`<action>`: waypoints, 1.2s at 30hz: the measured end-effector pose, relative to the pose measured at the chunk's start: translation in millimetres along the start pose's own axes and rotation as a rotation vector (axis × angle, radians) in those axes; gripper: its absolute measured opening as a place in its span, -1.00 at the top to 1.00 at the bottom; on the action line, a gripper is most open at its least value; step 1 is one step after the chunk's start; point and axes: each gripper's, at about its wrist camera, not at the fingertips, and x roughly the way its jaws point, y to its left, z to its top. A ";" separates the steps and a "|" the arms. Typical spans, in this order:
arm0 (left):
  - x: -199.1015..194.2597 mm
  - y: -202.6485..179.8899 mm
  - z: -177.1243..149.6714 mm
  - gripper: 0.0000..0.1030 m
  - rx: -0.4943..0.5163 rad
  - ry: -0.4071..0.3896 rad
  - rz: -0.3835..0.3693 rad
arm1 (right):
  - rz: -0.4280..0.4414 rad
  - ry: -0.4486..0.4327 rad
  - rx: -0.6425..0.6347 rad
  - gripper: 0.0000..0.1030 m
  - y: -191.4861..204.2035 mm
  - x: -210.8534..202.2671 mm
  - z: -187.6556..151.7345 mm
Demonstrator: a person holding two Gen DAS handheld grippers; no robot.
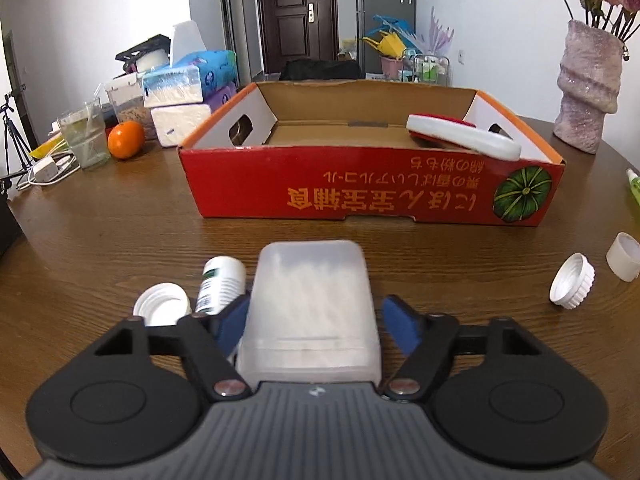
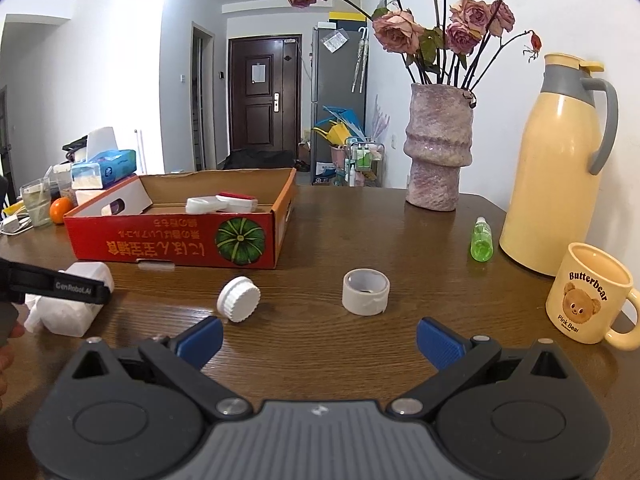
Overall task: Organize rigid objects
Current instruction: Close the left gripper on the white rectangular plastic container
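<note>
A translucent white plastic box [image 1: 312, 308] lies on the wooden table between the blue pads of my left gripper [image 1: 316, 320]; the left pad touches it, the right pad stands a little off. The box also shows in the right wrist view [image 2: 76, 300] under the left gripper's black arm. A red cardboard tray [image 1: 372, 188] stands beyond, holding a white and red object [image 1: 464, 136]. My right gripper [image 2: 320, 338] is open and empty above the table, near a white cap [image 2: 239, 298] and a tape roll [image 2: 366, 291].
A small white bottle [image 1: 222, 284] and an upturned cap [image 1: 162, 310] lie left of the box. A cap [image 1: 572, 282] and tape roll [image 1: 624, 256] lie right. A vase [image 2: 438, 148], green bottle [image 2: 482, 240], thermos [image 2: 556, 164] and mug [image 2: 588, 292] stand at the right. Tissue packs, a glass and an orange [image 1: 125, 139] are at the left.
</note>
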 end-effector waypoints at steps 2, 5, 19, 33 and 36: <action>4.4 0.4 -0.3 -0.29 -0.006 0.014 -0.007 | -0.003 0.006 0.001 -1.00 -2.1 4.0 -0.6; 6.3 0.1 -1.2 -0.29 -0.002 0.010 -0.013 | -0.010 0.015 0.008 -1.00 -5.6 10.1 -1.2; -8.6 -5.6 1.1 -0.29 0.019 -0.043 -0.043 | -0.038 0.011 0.024 -1.00 -18.8 16.0 1.2; -24.6 -27.4 12.0 -0.29 0.029 -0.083 -0.088 | -0.121 -0.011 0.059 -1.00 -54.2 25.8 32.2; -24.8 -26.7 15.6 -0.29 0.023 -0.088 -0.090 | -0.145 -0.012 0.060 -1.00 -63.2 33.6 41.5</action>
